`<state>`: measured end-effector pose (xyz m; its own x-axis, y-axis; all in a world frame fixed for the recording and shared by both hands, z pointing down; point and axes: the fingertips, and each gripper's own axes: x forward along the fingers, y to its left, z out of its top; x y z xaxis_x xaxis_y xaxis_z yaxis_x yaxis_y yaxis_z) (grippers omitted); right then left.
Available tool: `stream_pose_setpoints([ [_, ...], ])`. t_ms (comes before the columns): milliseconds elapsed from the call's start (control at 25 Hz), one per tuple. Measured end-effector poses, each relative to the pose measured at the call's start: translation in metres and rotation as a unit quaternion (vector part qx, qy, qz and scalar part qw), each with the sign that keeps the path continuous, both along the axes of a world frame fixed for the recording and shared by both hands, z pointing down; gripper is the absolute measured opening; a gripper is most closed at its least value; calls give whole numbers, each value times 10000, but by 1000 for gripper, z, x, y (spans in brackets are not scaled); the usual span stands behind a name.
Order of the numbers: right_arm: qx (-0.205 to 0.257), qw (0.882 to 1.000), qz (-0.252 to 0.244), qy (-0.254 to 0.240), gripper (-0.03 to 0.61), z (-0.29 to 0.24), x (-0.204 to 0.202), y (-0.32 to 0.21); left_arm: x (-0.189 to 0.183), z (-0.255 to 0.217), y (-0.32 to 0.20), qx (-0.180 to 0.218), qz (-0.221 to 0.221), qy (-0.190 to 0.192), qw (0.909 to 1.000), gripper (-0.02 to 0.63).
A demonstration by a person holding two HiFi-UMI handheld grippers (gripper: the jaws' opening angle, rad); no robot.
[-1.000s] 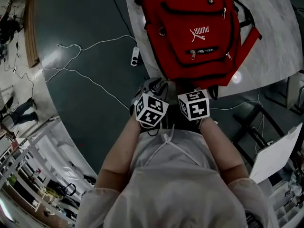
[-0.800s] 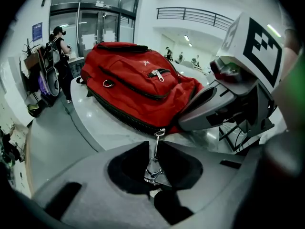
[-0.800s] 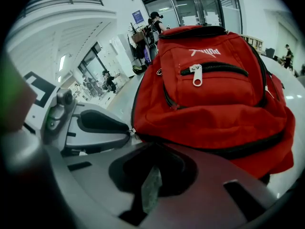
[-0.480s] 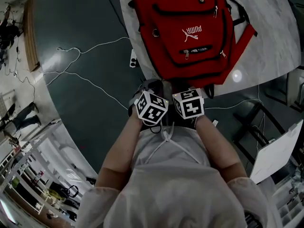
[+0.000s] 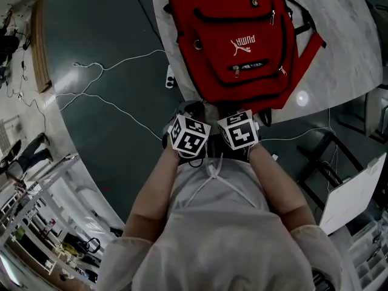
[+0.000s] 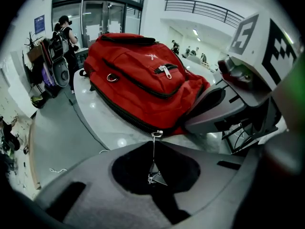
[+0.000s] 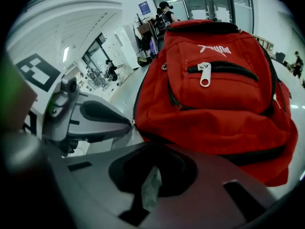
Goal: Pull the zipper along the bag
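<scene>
left hand-held gripper (image 6: 155,146) pinches zipper pull (image 6: 157,134) on puma backpack (image 6: 138,75).

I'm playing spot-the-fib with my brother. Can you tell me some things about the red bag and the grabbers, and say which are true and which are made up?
1. The backpack is red. True.
2. The backpack lies on the floor. False: it lies on a pale table.
3. The left gripper has its jaws wide open. False: the jaws are shut, with a small metal zipper pull pinched at their tips, at the bag's near edge.
4. A white cable lies on the dark floor beside the table. True.
</scene>
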<state>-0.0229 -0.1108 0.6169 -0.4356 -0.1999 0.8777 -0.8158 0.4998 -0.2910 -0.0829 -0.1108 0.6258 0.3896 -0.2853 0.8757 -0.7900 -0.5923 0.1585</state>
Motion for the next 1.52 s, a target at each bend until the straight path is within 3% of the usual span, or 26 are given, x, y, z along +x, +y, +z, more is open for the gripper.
stream_pose_setpoints([
  [760,-110,9980,-613,115,28,1,-1,1,-36,-5,-59,270,-396,120,9988,24],
  [1520,-341,9938,-1028,263,28,0,-4,1,-65,-17,-140,819,-156,-117,9965,25],
])
